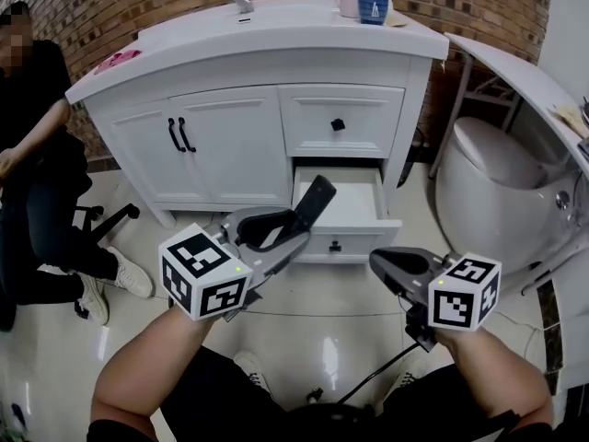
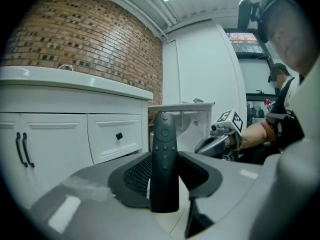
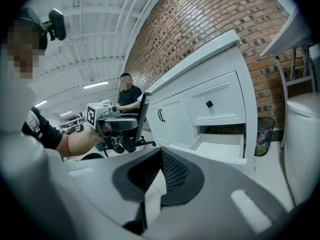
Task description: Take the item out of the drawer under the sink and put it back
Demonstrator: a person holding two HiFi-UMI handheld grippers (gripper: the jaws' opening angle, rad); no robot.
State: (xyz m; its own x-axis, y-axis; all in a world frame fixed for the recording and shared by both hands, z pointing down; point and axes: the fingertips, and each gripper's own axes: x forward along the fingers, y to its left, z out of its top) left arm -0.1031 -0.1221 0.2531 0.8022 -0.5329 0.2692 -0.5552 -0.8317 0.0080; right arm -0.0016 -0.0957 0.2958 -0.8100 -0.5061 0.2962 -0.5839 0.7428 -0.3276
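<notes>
The white vanity cabinet (image 1: 230, 127) under the sink has its lower right drawer (image 1: 354, 229) pulled well out, and what shows of the drawer's inside is bare white. The upper drawer above it is closed.

The left hand-held gripper (image 1: 293, 228) has its jaws partly apart and clamped on the lower part of a black remote control (image 1: 315, 201). The remote's button end stands up clear of the pads. In the head view the remote tilts up towards the drawer, held in the air in front of its opening and touching nothing but the pads.

The right hand-held gripper (image 1: 386, 263) hangs just right of the drawer front, jaw tips together and nothing between them.

Judging by this, the taking-out half looks done, as the remote is out and lifted. Returning it to the drawer and letting go are left, and possibly pushing the drawer shut.
</notes>
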